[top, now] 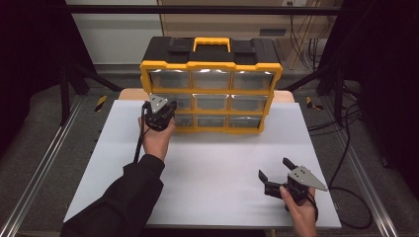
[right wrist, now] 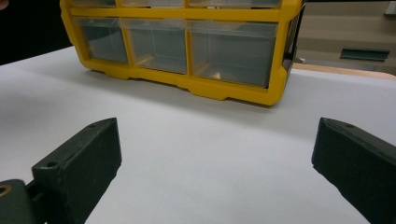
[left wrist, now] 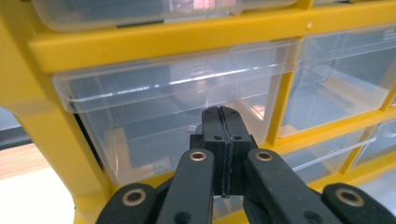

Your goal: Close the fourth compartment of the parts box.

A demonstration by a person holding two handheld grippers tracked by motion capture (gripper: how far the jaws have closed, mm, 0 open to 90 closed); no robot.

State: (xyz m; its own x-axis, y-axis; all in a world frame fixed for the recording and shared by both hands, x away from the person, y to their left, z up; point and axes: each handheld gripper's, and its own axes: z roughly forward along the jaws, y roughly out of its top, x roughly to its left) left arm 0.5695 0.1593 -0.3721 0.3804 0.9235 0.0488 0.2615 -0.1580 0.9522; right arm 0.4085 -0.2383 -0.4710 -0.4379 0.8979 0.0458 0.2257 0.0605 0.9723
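A yellow and black organiser [top: 211,65] with three rows of clear drawers stands at the back of the white table [top: 207,168]. My left gripper [top: 161,111] is held up against its left column. In the left gripper view the jaws [left wrist: 220,113] are shut flat together, with nothing seen between them, and their tips are right at the front of the clear middle-left drawer [left wrist: 154,121]. My right gripper [top: 274,169] rests low at the table's front right, open and empty. In the right gripper view its jaws [right wrist: 217,135] stand wide apart, pointing at the organiser [right wrist: 187,84] farther off.
Bare white tabletop lies between the organiser and the right gripper. Metal rails [top: 44,163] run along both sides of the table. Cables [top: 346,148] trail over the floor at the right.
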